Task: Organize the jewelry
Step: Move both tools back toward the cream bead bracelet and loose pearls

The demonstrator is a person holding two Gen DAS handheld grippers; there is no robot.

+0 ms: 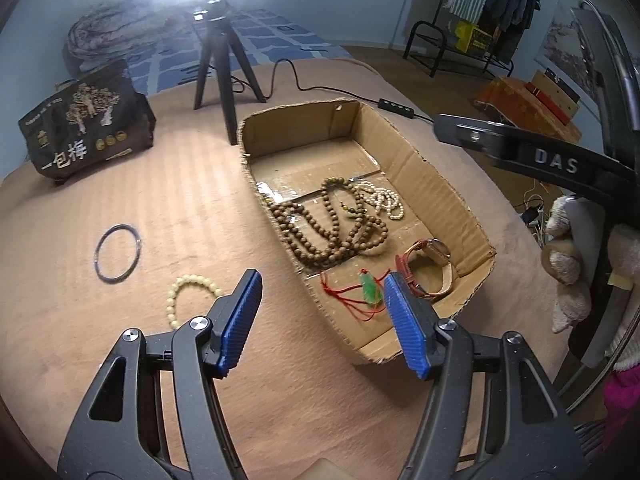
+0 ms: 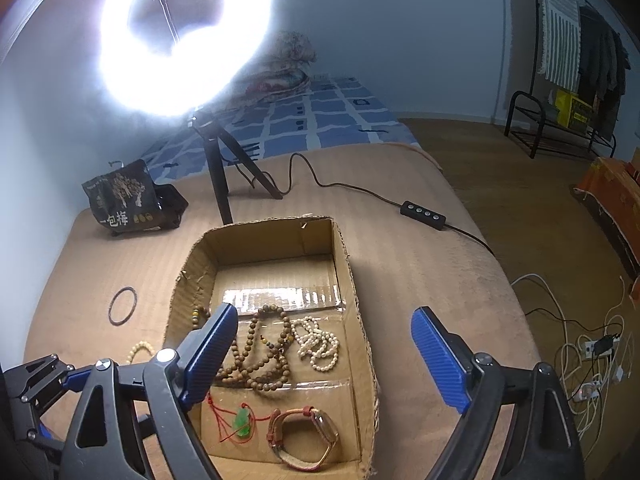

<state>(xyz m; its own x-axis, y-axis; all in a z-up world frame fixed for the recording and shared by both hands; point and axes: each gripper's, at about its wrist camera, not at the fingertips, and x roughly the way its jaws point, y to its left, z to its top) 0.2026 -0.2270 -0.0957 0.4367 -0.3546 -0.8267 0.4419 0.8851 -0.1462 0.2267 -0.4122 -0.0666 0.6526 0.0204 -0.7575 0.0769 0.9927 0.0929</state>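
Left gripper (image 1: 322, 300): jaws spread, nothing between the blue pads; poised above the near-left edge of the cardboard box (image 1: 440, 184).
Right gripper (image 2: 324, 356): jaws set wide, nothing held; aimed down over the near half of the box.
Reading of both: neither tool carries anything, so each is judged free for a fresh pick.
Box contents: brown bead necklace (image 1: 332, 228) coiled mid-floor, white bead strand (image 1: 382, 200) just beside it toward the right wall; green pendant on red cord (image 1: 370, 290) and a strapped watch (image 1: 432, 268) by the near wall.
Why gathered: the box is judged the collection point, the sorted pieces being grouped inside.
Still outside: pale bead bracelet (image 1: 190, 296) on the cover close to the box's left wall; dark thin bangle (image 1: 118, 252) farther left, well apart from the box.
Next call (judgement): the bracelet, nearest to the left tool.
Hedge: whether the bangle is a single ring or doubled wire cannot be settled, the view being too small.
Surface: tan, soft, ribbed cover (image 1: 160, 184), probably a bed or padded table.
Room: ring light on a tripod (image 2: 218, 184) at the far edge, its cable and switch trailing right; dark printed bag (image 2: 124, 204) at the far-left corner; clothes rack (image 2: 568, 80) by the wall; wood floor.
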